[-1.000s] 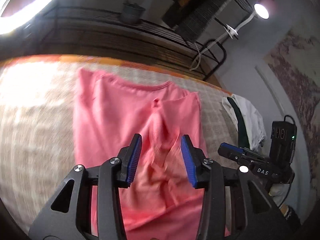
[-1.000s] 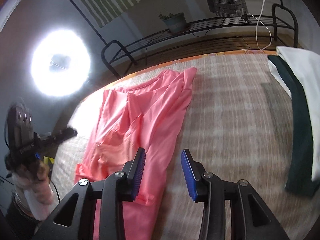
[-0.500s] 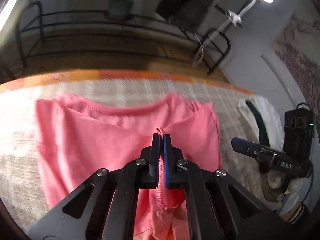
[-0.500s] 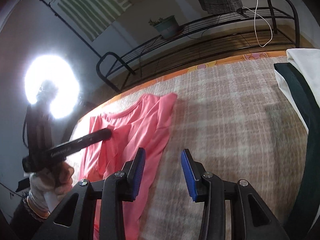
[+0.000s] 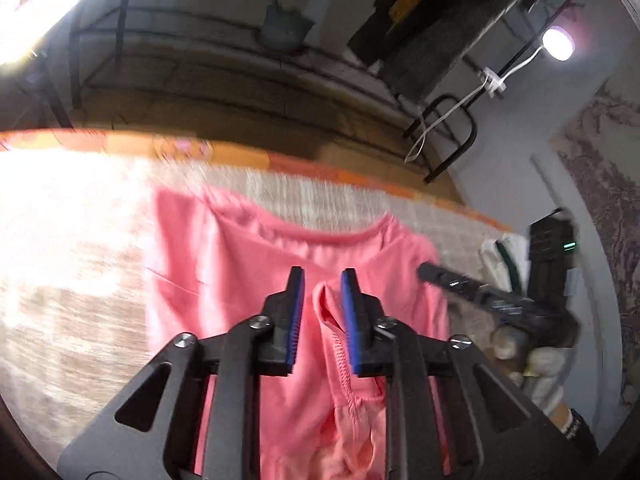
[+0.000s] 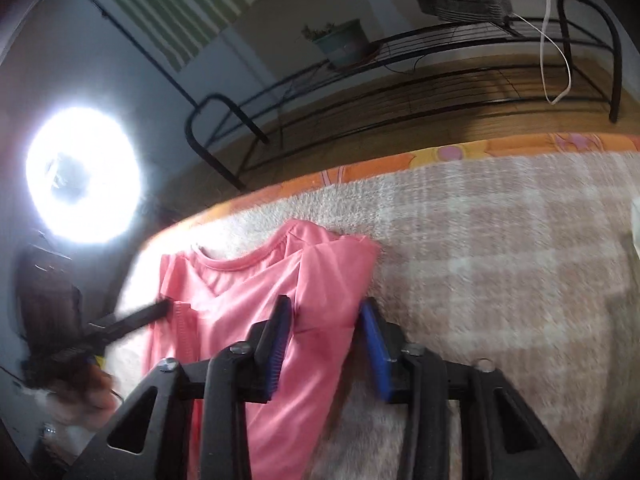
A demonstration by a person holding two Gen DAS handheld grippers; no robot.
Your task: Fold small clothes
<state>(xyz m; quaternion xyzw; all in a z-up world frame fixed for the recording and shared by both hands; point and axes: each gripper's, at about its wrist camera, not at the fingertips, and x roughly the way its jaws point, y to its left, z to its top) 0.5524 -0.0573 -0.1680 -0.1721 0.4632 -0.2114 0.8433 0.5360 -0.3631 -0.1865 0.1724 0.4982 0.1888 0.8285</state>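
A pink shirt (image 5: 224, 280) lies on the checked blanket, neckline toward the far edge, with a raised fold of hem (image 5: 332, 320) over its middle. My left gripper (image 5: 322, 284) is open over the shirt, the fold loose between its blue pads. My right gripper (image 6: 326, 320) is open and straddles the shirt's right edge (image 6: 332, 280) near the shoulder. The shirt's near part is hidden behind the gripper bodies. The right gripper shows at the right in the left wrist view (image 5: 472, 292); the left one shows at the left in the right wrist view (image 6: 132, 320).
The checked blanket (image 6: 500, 272) covers a bed with an orange border (image 6: 400, 160) at the far edge. A white and dark green garment (image 5: 500, 256) lies at the right. A black metal rack (image 6: 400, 80) with a potted plant stands behind. A ring light (image 6: 82, 176) shines at left.
My left gripper was shut on the pink fold half a second ago and has opened, letting it go. My right gripper has moved left onto the shirt's right edge, still open.
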